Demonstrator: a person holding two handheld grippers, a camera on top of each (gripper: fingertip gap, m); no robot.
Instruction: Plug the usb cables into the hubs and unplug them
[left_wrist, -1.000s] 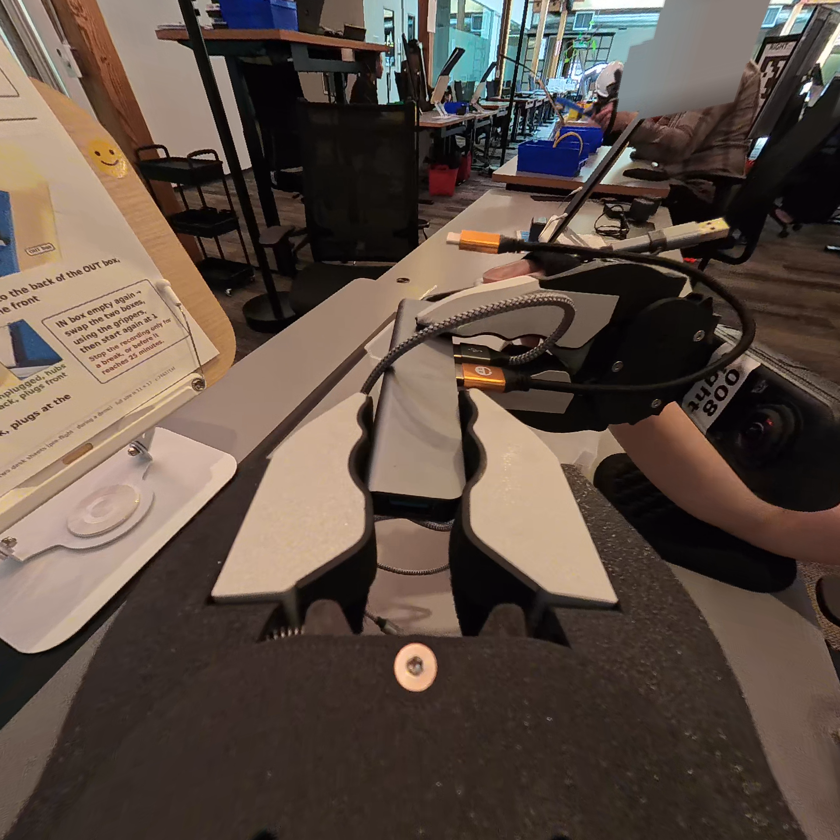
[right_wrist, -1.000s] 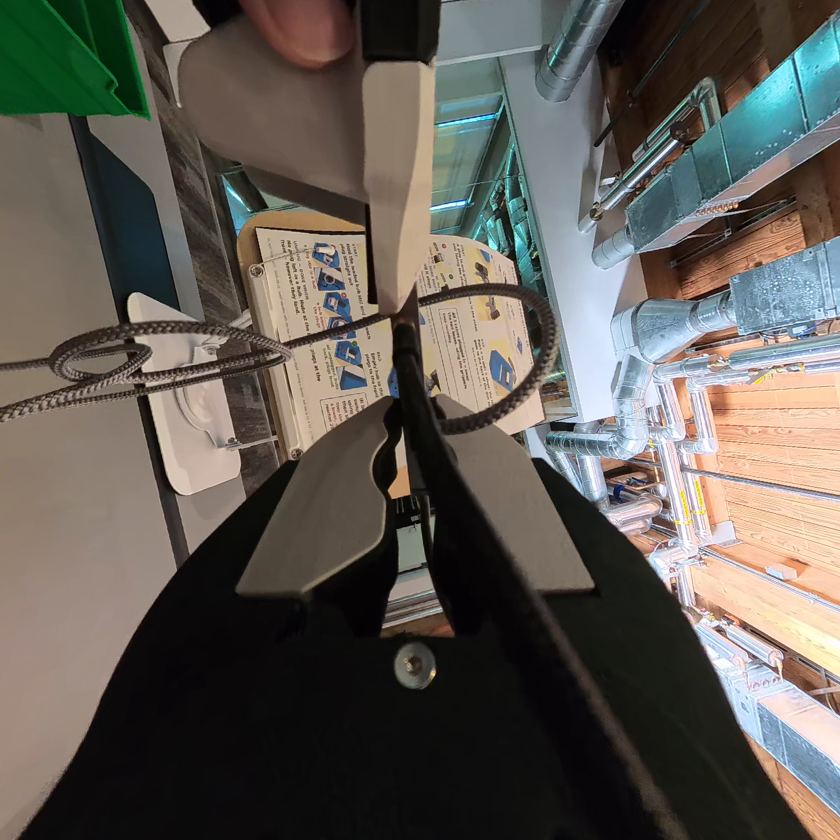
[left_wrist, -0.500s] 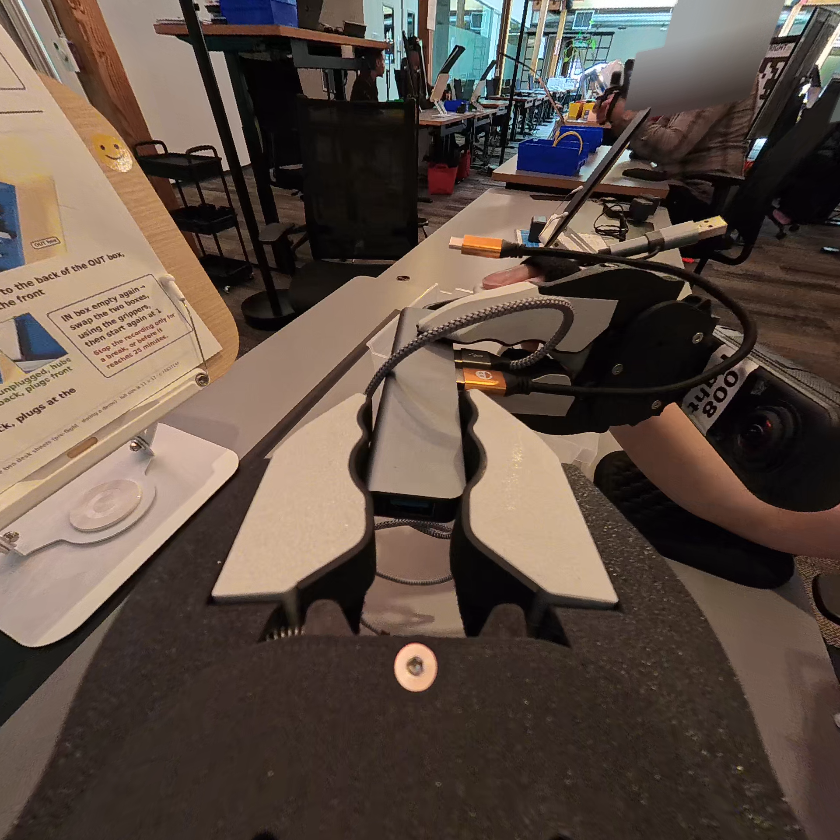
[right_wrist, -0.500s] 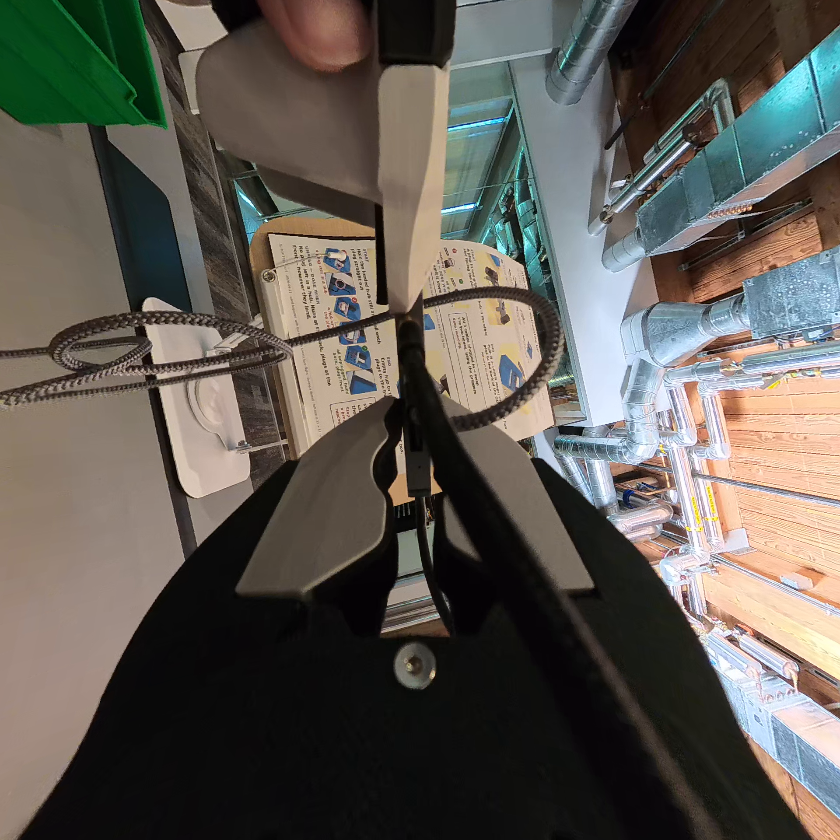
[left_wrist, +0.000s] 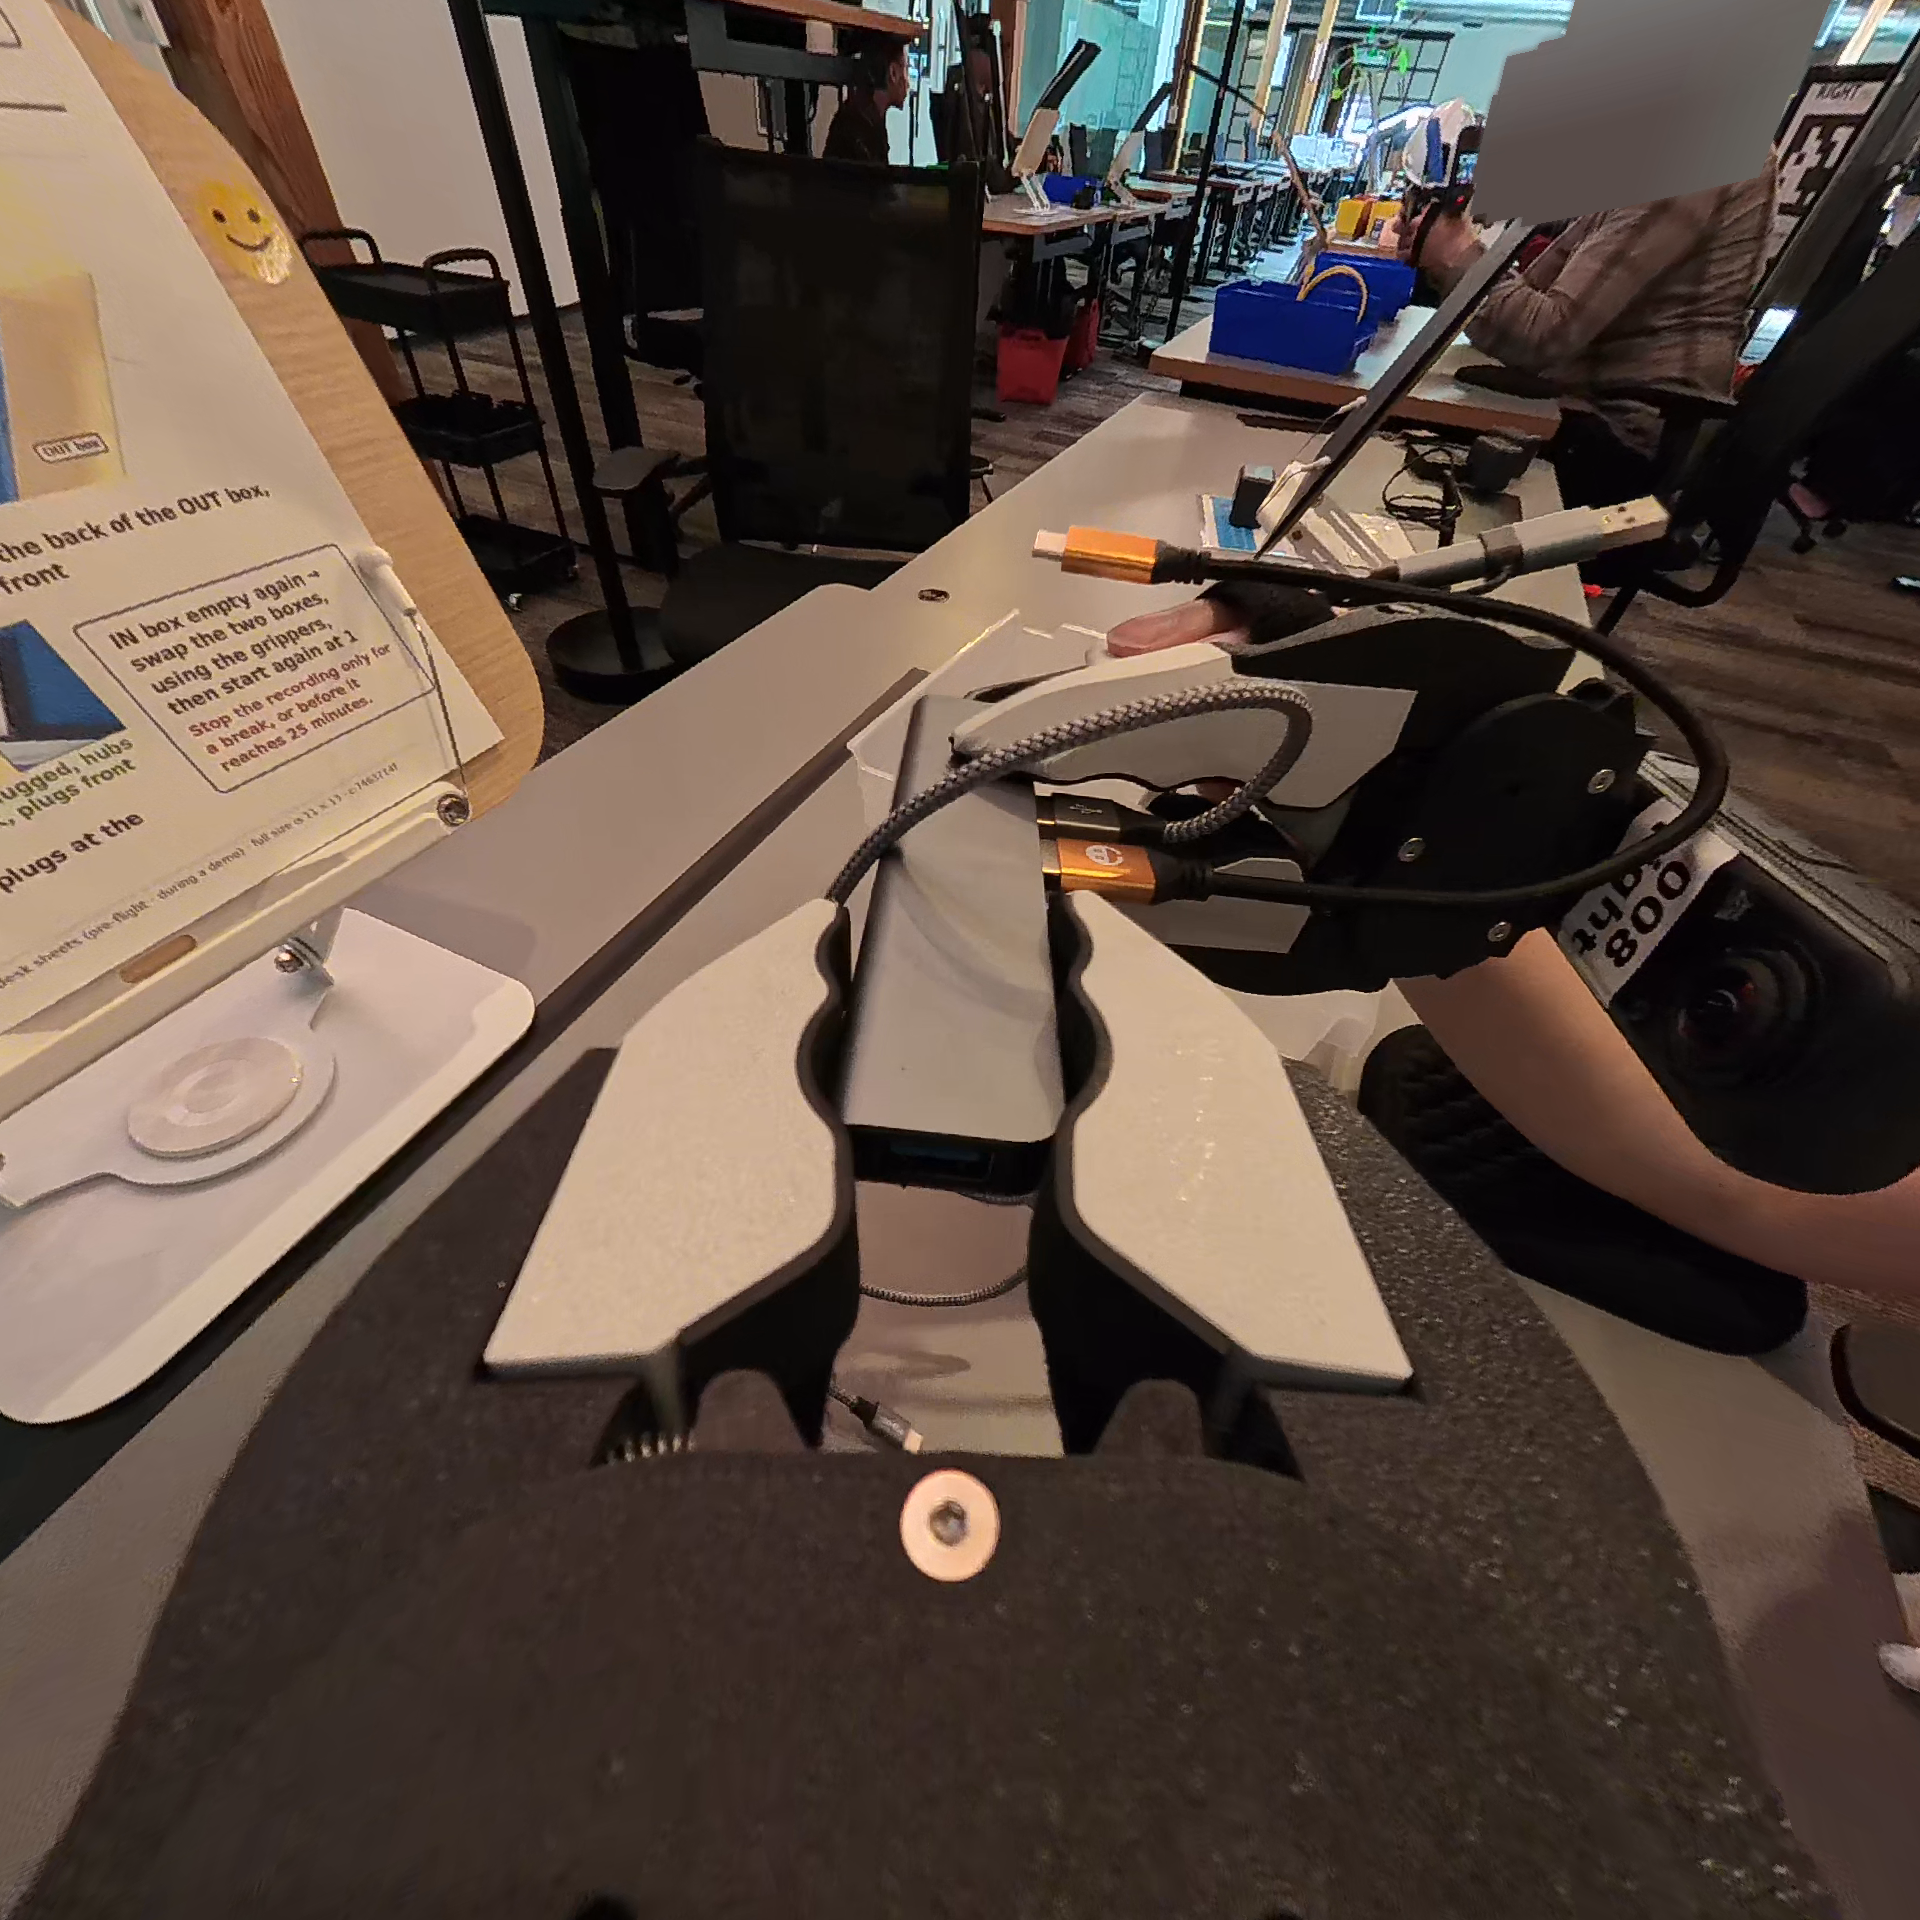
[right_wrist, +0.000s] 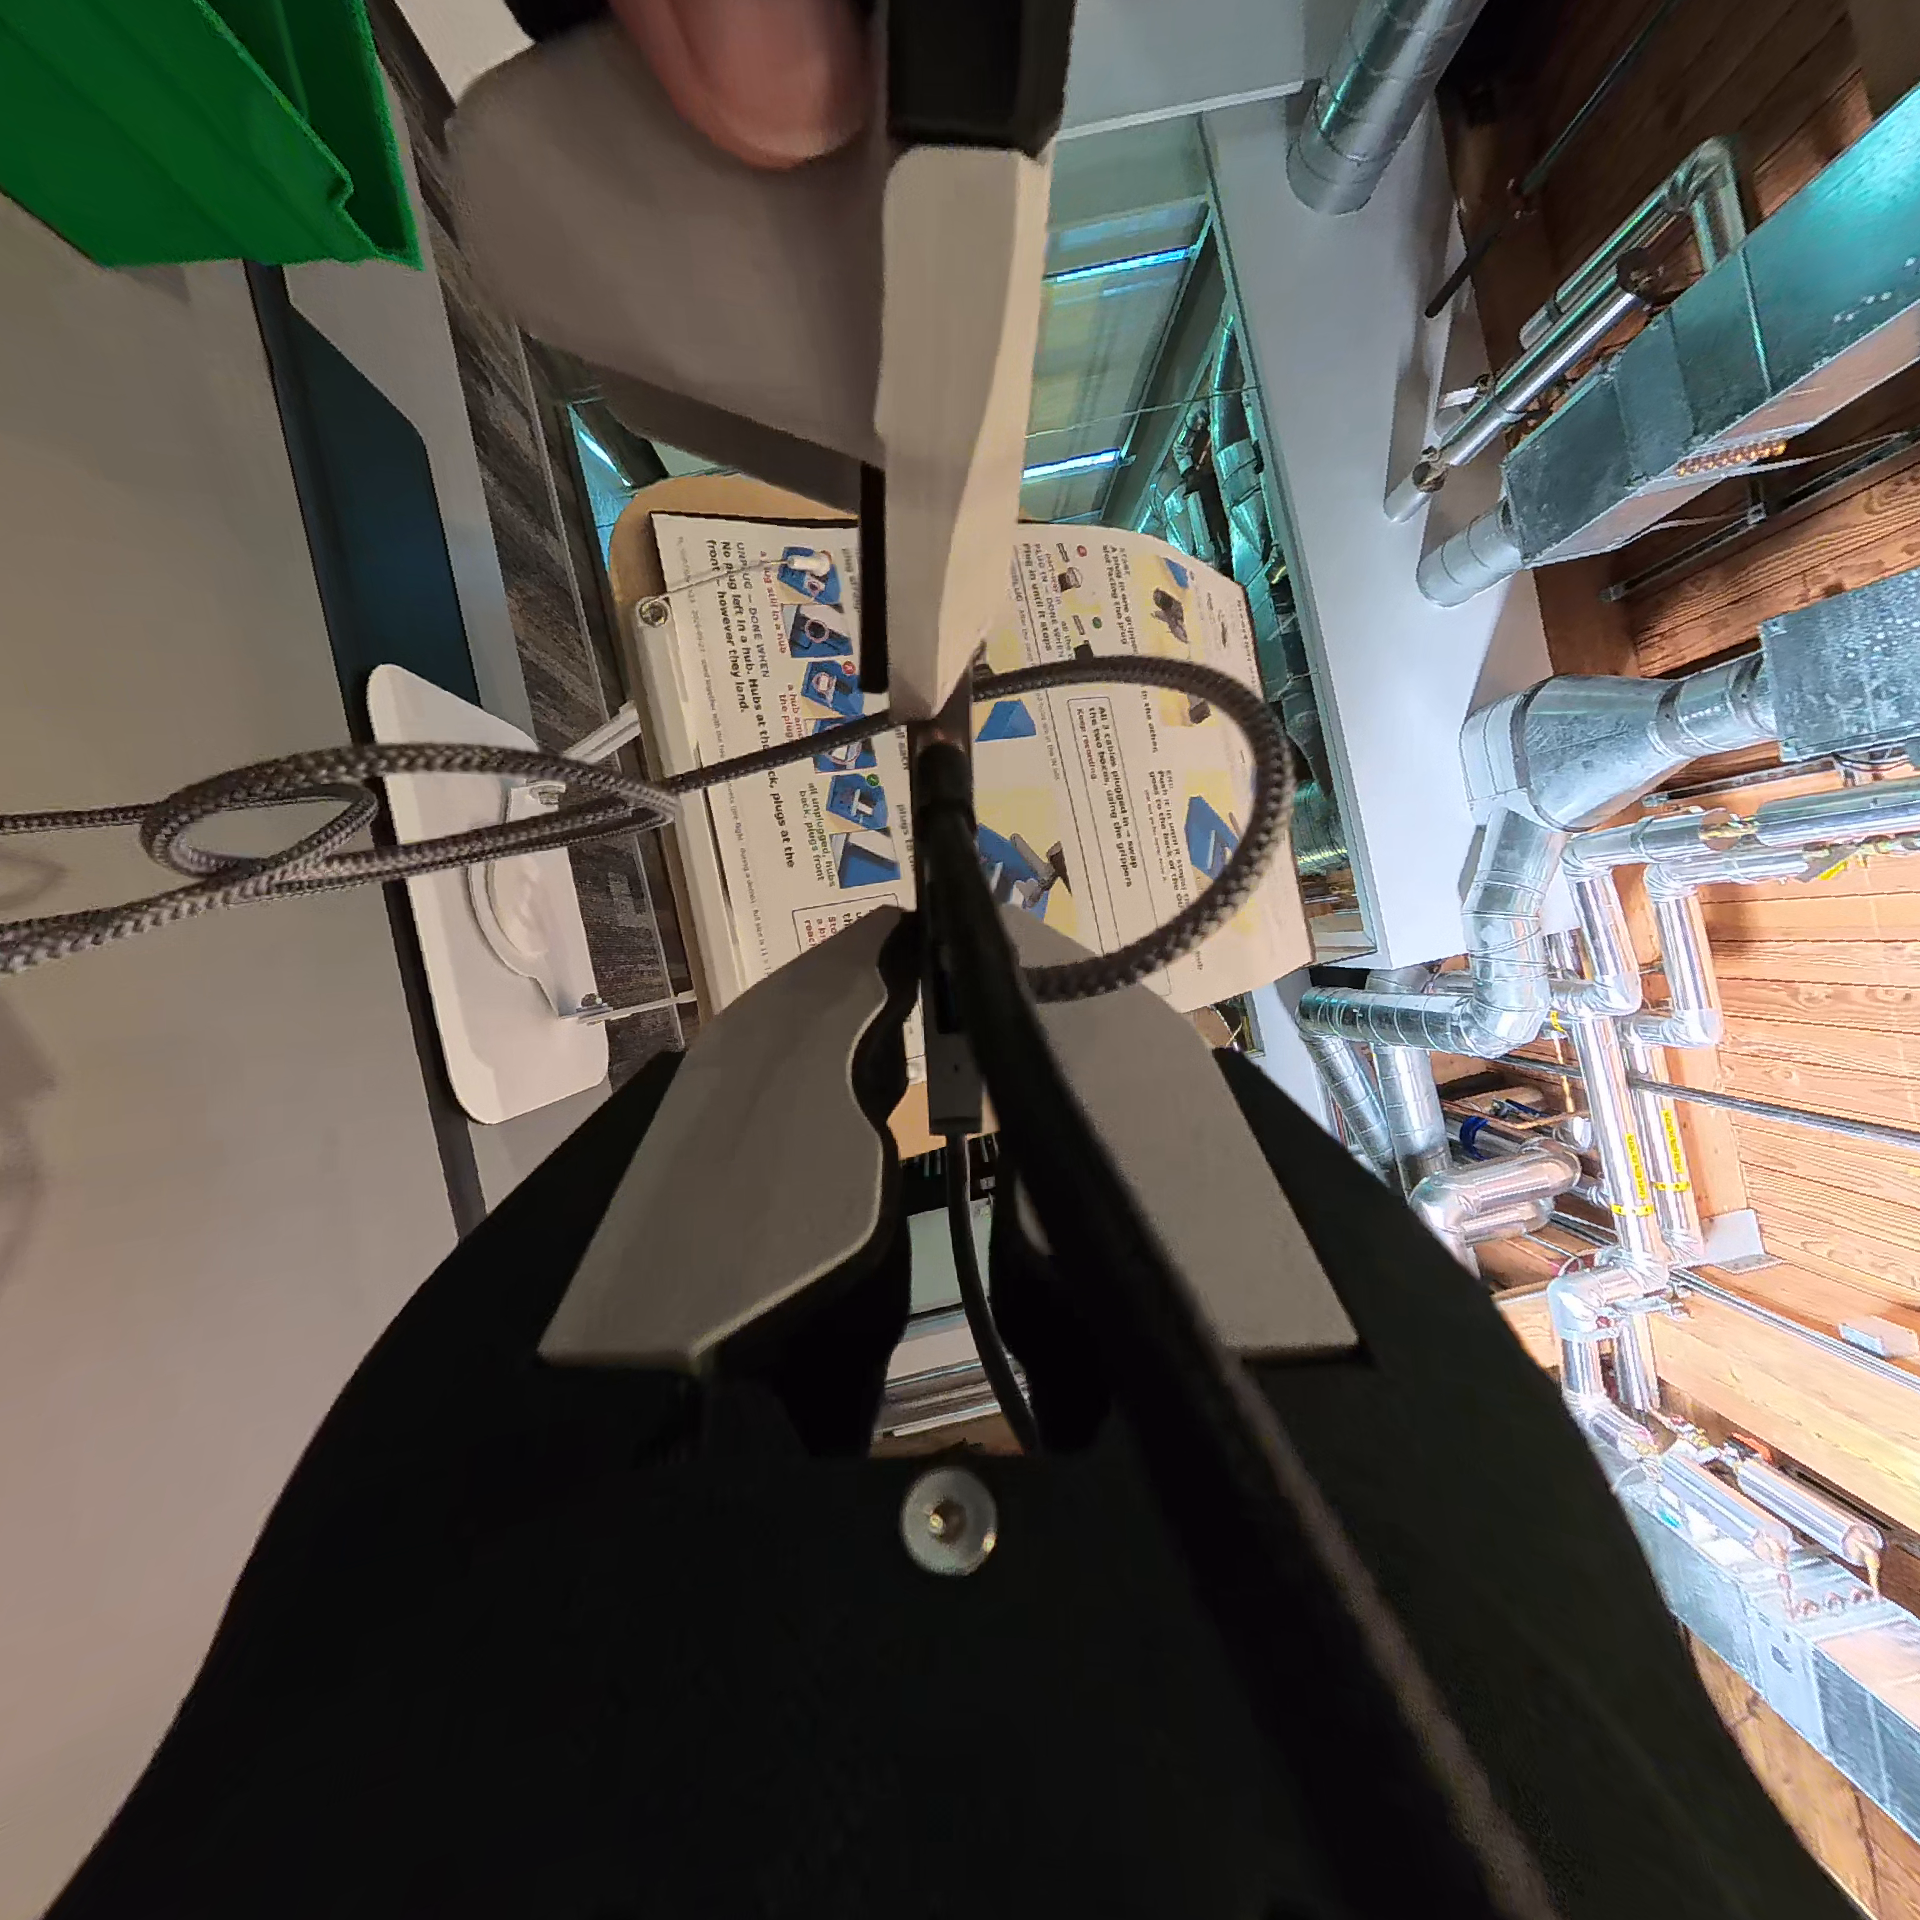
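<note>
My left gripper (left_wrist: 945, 914) is shut on a flat grey USB hub (left_wrist: 951, 1018) and holds it above the table. An orange plug (left_wrist: 1107, 868) on a black cable and a black plug (left_wrist: 1081, 816) on a braided grey cable (left_wrist: 1143, 717) sit in the hub's right side. My right gripper (left_wrist: 1029, 821) comes in from the right around these plugs. In the right wrist view the right gripper (right_wrist: 951, 935) is closed on a dark plug (right_wrist: 951, 1049), and the braided cable (right_wrist: 1268, 790) loops past it. A free orange plug (left_wrist: 1101, 551) and a silver plug (left_wrist: 1558, 530) stick up behind.
An instruction sign (left_wrist: 208, 623) on a white stand (left_wrist: 260, 1195) is at the left on the grey table (left_wrist: 675, 800). A green bin (right_wrist: 187, 125) shows in the right wrist view. A forearm (left_wrist: 1558, 1122) crosses at the right. A person sits at a far desk. Spacing between my two grippers at the tips: around 4 centimetres.
In the right wrist view the dark plug now sits deeper between my right fingers. The hub and my left gripper have hardly moved.
</note>
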